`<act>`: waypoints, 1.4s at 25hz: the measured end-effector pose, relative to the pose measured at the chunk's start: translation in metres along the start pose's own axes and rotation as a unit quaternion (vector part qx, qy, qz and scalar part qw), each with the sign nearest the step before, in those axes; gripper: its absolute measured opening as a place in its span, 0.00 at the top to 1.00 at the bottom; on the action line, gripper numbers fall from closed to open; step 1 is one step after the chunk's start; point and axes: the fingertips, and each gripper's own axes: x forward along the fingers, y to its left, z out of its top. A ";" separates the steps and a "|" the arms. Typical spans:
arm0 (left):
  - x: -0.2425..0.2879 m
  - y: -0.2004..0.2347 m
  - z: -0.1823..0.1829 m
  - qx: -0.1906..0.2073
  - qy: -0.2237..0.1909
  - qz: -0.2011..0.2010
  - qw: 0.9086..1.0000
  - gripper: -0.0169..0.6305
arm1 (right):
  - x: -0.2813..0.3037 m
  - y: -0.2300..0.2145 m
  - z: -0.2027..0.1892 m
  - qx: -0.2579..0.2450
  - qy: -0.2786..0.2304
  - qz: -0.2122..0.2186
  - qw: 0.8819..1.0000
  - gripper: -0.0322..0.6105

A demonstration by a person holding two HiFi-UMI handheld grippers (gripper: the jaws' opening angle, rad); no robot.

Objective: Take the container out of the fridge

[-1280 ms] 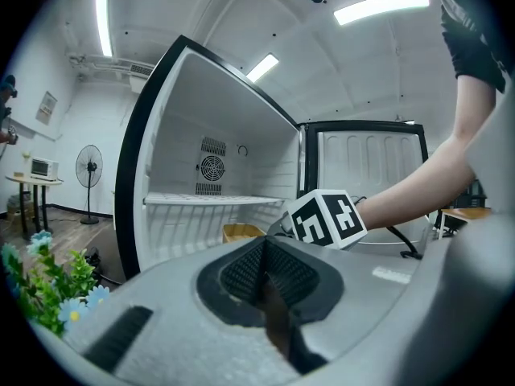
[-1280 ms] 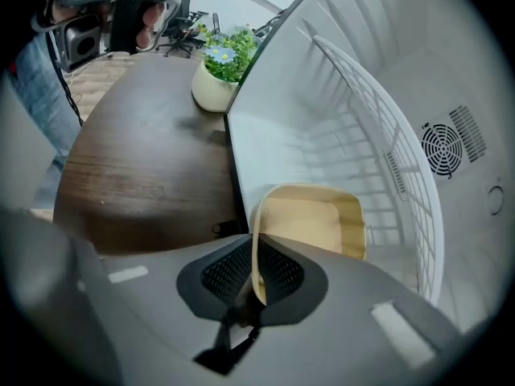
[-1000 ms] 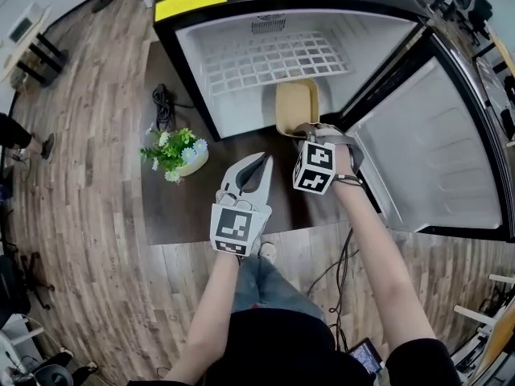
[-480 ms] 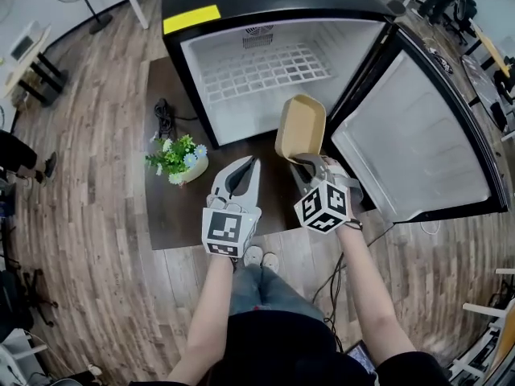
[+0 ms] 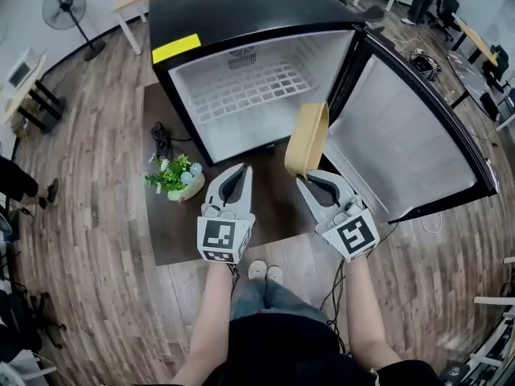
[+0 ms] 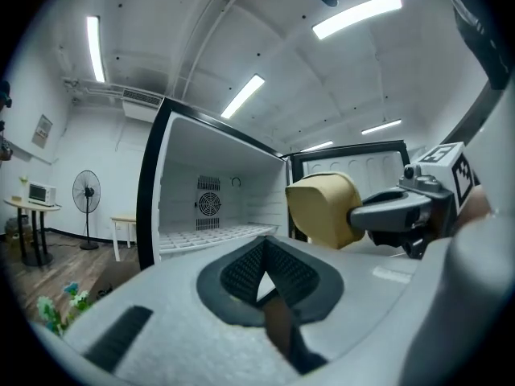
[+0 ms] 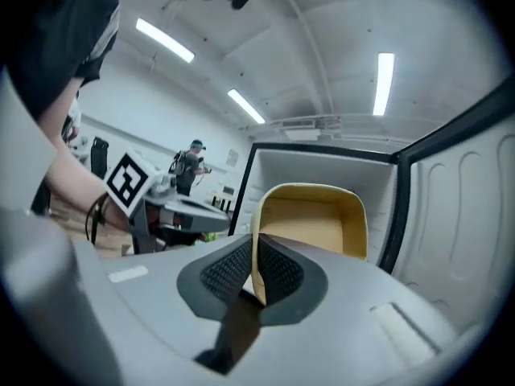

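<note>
The tan container hangs on edge in the air in front of the open fridge, outside its empty white cavity. My right gripper is shut on the container's rim; the right gripper view shows the pads pinching the side wall of the container. My left gripper is level beside it on the left, shut with nothing between its pads. From the left gripper view the container sits at the right, in front of the fridge door.
The fridge door stands wide open at the right. A wire shelf lies inside. A potted plant and a coiled cable sit on the dark mat left of the fridge. A fan stands far left.
My right gripper has risen and rolled, lifting the container from the fridge's front edge up into the air and turning it on edge. The left gripper rose a little.
</note>
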 end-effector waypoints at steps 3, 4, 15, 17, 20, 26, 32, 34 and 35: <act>0.001 -0.002 0.005 0.003 -0.003 -0.001 1.000 0.97 | -0.019 -0.012 0.015 0.052 -0.045 -0.006 0.998 0.91; 0.001 -0.003 0.007 0.005 -0.005 -0.002 1.000 0.97 | -0.025 -0.016 0.020 0.063 -0.061 -0.009 0.996 0.91; -0.019 0.001 0.024 0.017 -0.019 0.009 1.000 0.97 | -0.072 -0.051 0.027 0.157 -0.135 -0.074 0.975 0.91; -0.023 0.002 0.024 0.016 -0.019 0.012 1.000 0.97 | -0.077 -0.054 0.023 0.167 -0.134 -0.086 0.973 0.91; -0.027 0.003 0.024 0.015 -0.019 0.013 1.000 0.97 | -0.082 -0.056 0.020 0.179 -0.137 -0.094 0.970 0.91; -0.032 0.002 0.024 0.020 -0.020 0.014 1.000 0.97 | -0.087 -0.057 0.018 0.184 -0.138 -0.102 0.968 0.91; -0.036 0.006 0.025 0.016 -0.023 0.020 0.999 0.97 | -0.088 -0.062 0.013 0.181 -0.125 -0.117 0.969 0.91; -0.036 0.005 0.025 0.015 -0.024 0.019 0.999 0.97 | -0.089 -0.061 0.011 0.181 -0.121 -0.117 0.969 0.91; -0.035 0.004 0.025 0.015 -0.024 0.019 0.999 0.97 | -0.089 -0.061 0.010 0.182 -0.120 -0.116 0.969 0.91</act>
